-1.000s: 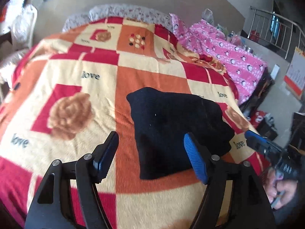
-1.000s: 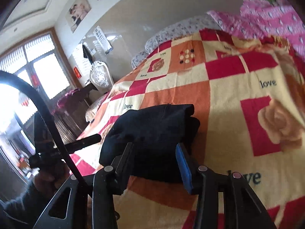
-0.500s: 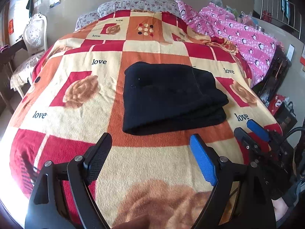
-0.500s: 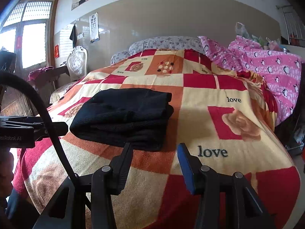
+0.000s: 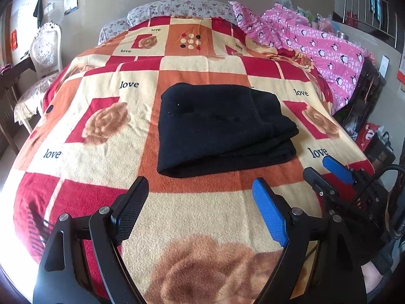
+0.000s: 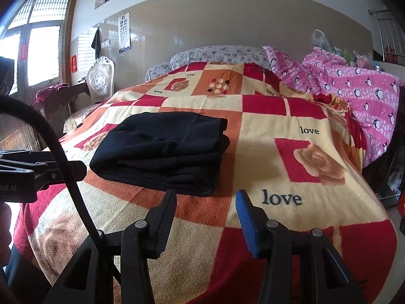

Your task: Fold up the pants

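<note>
Left wrist view shows, at the bottom of the frame, the left gripper point(image 5: 200, 207) with its jaws spread wide; they have just been opening, and nothing is between them, only the blanket point(image 5: 83, 136) below. At the right edge the right gripper point(image 5: 326, 172) is seen, apart from the cloth. Further up, in the middle of the frame, the black pants point(image 5: 222, 129) lie folded in a thick packet on the blanket, touched by no gripper. At the upper right is a pink quilt point(image 5: 326, 45), at the left edge a white chair point(image 5: 45, 50).

Right wrist view: the right gripper point(image 6: 205, 207) is half spread and empty, near the pants point(image 6: 164, 149) but not touching.
</note>
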{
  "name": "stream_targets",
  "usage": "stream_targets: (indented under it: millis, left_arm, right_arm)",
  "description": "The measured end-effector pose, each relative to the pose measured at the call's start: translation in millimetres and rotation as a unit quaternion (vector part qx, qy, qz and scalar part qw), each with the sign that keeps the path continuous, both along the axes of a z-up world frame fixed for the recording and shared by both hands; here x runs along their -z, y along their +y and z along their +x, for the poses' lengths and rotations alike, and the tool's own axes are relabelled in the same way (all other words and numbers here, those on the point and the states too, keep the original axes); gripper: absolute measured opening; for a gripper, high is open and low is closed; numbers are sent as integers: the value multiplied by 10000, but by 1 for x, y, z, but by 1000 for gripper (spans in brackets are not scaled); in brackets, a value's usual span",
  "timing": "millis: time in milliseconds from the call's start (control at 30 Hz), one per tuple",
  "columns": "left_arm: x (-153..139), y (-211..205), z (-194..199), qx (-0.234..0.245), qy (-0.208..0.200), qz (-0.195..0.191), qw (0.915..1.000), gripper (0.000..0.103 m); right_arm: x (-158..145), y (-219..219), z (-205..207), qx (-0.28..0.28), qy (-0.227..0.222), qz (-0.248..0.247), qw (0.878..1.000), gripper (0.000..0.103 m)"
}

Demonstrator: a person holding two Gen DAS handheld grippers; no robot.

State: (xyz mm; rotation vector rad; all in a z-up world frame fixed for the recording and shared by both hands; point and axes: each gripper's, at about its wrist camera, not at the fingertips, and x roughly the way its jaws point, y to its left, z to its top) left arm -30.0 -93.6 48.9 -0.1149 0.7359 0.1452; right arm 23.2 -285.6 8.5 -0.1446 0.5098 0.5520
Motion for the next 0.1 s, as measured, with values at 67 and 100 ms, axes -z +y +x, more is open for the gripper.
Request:
stream_targets:
  millis: [67, 100]
  left_arm:
    - [1, 0, 1, 5, 32, -16, 10000, 84]
    - [1, 0, 2, 7, 65, -47, 10000, 84]
  right_arm:
    - [1, 1, 0, -3, 21, -1, 10000, 47]
    - [1, 1, 0, -2, 26, -1, 10000, 47]
